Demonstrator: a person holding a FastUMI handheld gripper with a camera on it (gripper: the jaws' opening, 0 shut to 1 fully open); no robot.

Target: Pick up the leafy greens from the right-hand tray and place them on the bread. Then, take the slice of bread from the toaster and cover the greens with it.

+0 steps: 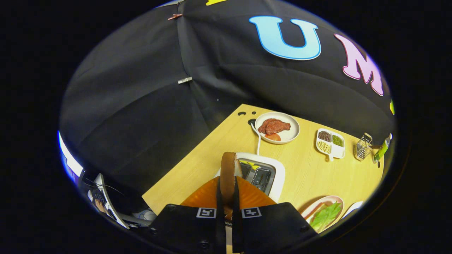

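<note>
A slice of bread (228, 171) stands edge-on between my fingers, lifted just above the white toaster (273, 176). My gripper (227, 192) is shut on the slice, both fingers pressing its flat sides. The toaster's slots (257, 174) lie just beyond the slice and to its right. The leafy greens (325, 215) lie on a round plate (335, 200) to the right of my fingers, near the table's front edge. What lies under the greens is hidden.
Beyond the toaster sits a white plate (290, 134) with meat and a tomato slice. A divided dish of beans (331, 143), a wire basket (363, 146) and a green bottle (382, 150) stand at the far right. The toaster's white cable (258, 138) runs to the back. The wooden table's left edge (183, 164) drops off beside the toaster.
</note>
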